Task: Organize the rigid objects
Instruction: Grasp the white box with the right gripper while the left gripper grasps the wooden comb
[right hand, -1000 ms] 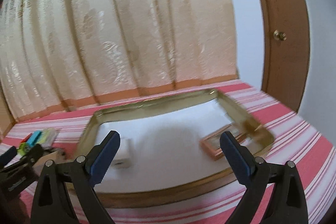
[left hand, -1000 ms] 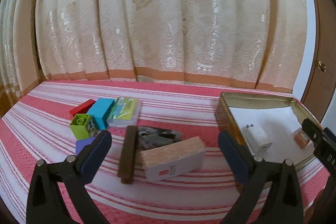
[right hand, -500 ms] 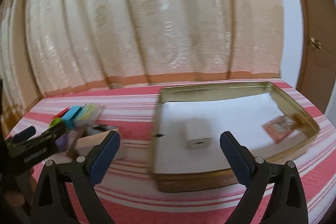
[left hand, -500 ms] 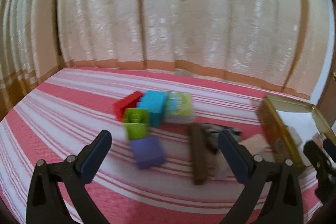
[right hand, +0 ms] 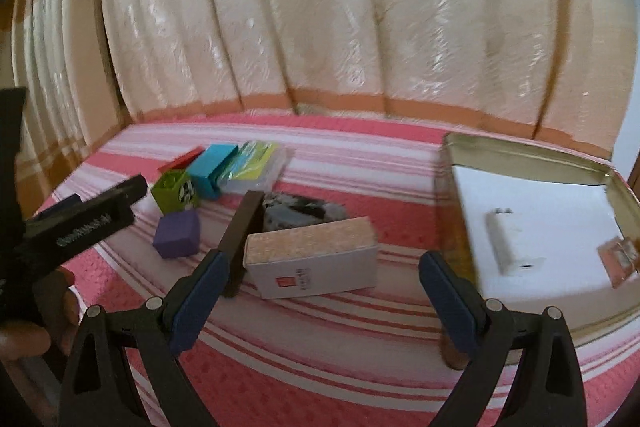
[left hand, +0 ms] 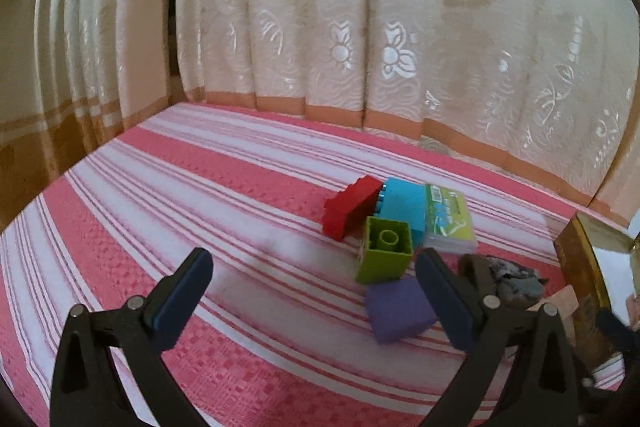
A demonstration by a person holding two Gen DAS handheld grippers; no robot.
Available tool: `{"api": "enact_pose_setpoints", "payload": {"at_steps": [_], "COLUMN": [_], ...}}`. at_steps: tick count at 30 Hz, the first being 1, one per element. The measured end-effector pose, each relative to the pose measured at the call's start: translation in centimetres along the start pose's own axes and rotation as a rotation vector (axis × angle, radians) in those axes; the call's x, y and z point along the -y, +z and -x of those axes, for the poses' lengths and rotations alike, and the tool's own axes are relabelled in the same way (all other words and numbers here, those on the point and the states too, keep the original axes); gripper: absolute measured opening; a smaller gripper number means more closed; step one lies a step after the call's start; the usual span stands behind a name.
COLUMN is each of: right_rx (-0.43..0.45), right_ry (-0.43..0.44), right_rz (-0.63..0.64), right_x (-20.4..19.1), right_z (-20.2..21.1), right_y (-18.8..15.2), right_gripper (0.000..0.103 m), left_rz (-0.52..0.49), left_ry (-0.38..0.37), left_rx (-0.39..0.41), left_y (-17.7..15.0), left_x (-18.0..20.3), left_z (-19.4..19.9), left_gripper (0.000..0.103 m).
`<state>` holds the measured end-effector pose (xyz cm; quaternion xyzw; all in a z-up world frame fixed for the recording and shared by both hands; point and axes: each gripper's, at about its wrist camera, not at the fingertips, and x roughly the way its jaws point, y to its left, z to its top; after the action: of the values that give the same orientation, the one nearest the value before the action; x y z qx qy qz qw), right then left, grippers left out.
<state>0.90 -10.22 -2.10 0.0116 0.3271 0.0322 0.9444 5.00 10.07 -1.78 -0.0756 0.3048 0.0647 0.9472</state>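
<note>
One brown bar lengthwise toward curtain

Left view: tin cut off at right edge, grey clutter partly behind finger. Right view: pink card blurred, print on white box unreadable.

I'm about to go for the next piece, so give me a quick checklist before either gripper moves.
1. Left hand-held gripper open and empty: ok.
2. Right hand-held gripper open and empty: ok.
3. Tin box has free floor space beside the white charger: ok.
4. White carton lies between the right fingers' line, nothing on top: ok.
5. Purple block centred between the left fingers: not ok, it sits at the right finger.
6. Dark stick clear of the carton: cannot tell, they look close.
</note>
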Motion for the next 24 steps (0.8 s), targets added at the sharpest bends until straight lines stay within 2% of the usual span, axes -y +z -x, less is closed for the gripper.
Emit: {"api": "enact_pose_setpoints", "payload": {"at_steps": [3, 5, 9, 13, 16, 19, 24], "right_rx": [-0.045, -0.075, -0.103, -0.147, -0.151, -0.134, -0.117], "right_ry": [-0.004, -0.036, -0.052, -0.112, -0.109, -0.125, -0.084], "right_rz": [-0.003, -0.005, 0.022, 0.064, 0.079, 0.110, 0.103], "right_x": [-0.3, -0.3, -0.8, -1.4, -1.3, -1.5, -1.5], "right_z": [-1.5, -2.4, -3.6, -4.6, -4.6, -4.2, -3.7], "right_y": [0.4, 0.7, 1.1, 1.2, 1.3, 1.1, 1.1], "right_gripper": [0.098, 0.098, 0.098, 0.098, 0.097, 0.083, 0.082], "left_rz": [0.003, -0.008, -0.039, -0.070, -0.062, -0.057, -0.089], "left_ry": [-0.010, -0.013, -0.041, -0.052, -0.058, -0.058, -0.045], "left_rx": [-0.008, -0.004, -0.001, 0.018, 0.017, 0.014, 0.021], "left_y": [0.0, -0.1, -0.2, -0.3, -0.2, -0.3, -0.4], "left_x": [0.0, 0.3, 1.0, 1.7, 1.5, 1.4, 1.9], "left_z": [0.0, 0.1, 0.3, 0.7, 0.7, 0.6, 0.6], "left_gripper": [0.102, 0.102, 0.102, 0.102, 0.102, 0.102, 0.102]}}
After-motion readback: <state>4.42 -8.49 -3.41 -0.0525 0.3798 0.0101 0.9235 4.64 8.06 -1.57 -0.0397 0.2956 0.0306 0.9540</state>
